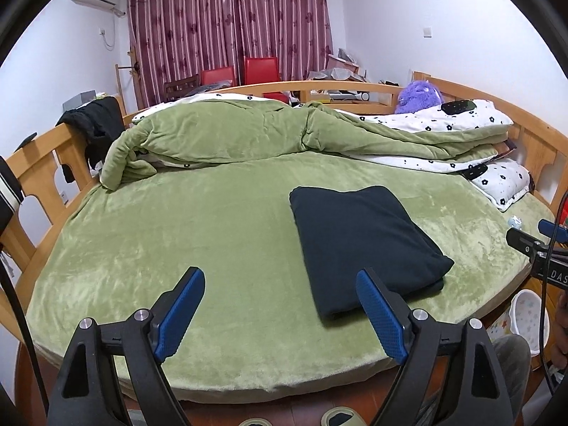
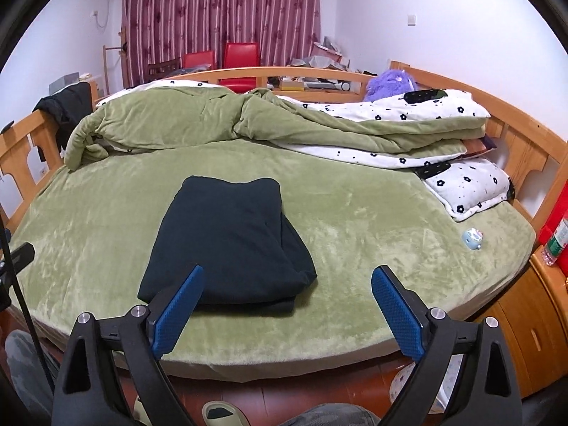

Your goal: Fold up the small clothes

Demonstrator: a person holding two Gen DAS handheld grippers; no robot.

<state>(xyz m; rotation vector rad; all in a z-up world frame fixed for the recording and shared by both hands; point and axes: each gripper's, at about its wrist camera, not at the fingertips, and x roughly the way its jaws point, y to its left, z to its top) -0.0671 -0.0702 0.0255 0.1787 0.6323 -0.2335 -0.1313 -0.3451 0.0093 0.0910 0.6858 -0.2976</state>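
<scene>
Left tool (image 1: 280, 314) and right tool (image 2: 287, 310) gaping, empty, raised off the bed (image 2: 372, 220). Folded dark garment (image 2: 227, 241) flat near the bed's front edge, at 11 o'clock from right tool. Risks: loose layers slumping open; snagging on re-approach.

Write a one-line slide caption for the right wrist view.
Open right gripper held above a folded dark garment lying on the green bed cover, nothing between its jaws.
</scene>
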